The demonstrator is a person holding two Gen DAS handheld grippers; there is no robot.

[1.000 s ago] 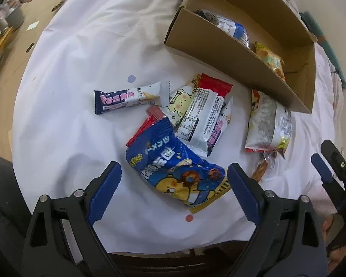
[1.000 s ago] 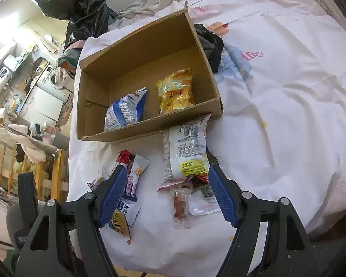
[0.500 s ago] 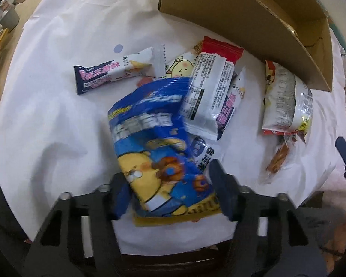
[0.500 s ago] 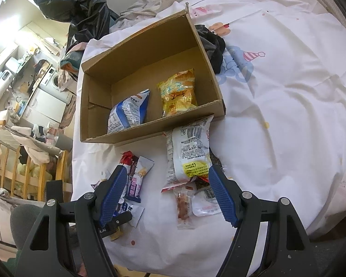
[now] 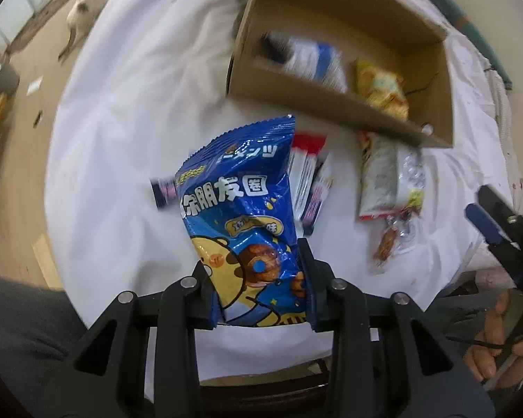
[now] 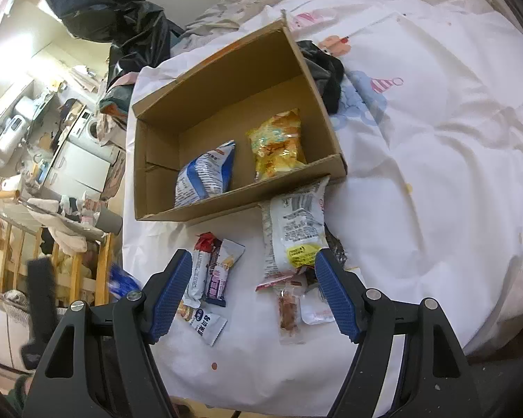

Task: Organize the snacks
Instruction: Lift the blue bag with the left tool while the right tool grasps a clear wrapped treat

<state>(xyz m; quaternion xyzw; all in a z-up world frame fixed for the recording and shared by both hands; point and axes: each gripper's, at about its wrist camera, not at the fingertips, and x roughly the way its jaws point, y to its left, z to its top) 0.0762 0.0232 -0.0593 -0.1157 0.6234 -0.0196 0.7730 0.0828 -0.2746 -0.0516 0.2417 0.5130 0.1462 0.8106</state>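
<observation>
The left hand-held gripper (image 5: pixel 259 278) clamps the lower end of a blue snack bag (image 5: pixel 242 205) printed with a yellow cartoon bear, the bag standing upright between its jaws, lifted clear of the white sheet (image 5: pixel 122 132). Ahead and to the right of that gripper sits an open cardboard box (image 5: pixel 331 104), motion-blurred in the left wrist view, with a blue-and-white packet (image 5: pixel 313 61) and a yellow packet (image 5: pixel 381 88) lying inside.

The right hand-held gripper (image 6: pixel 252 294) hangs with its blue-padded jaws spread wide and nothing between them. Just past its left finger lie a red-tipped white bar (image 6: pixel 200 266) and a dark bar (image 6: pixel 223 271) side by side, with a small white sachet (image 6: pixel 205 324) nearer the gripper. By its right finger, a large white packet with a yellow label (image 6: pixel 294 233) lies with its far end touching the box's near wall (image 6: pixel 247 198), and a clear-wrapped strip of dried meat (image 6: pixel 287 310) rests just below that packet. Inside the box, the blue-and-white packet (image 6: pixel 207 174) sits left of the yellow packet (image 6: pixel 279 144).
</observation>
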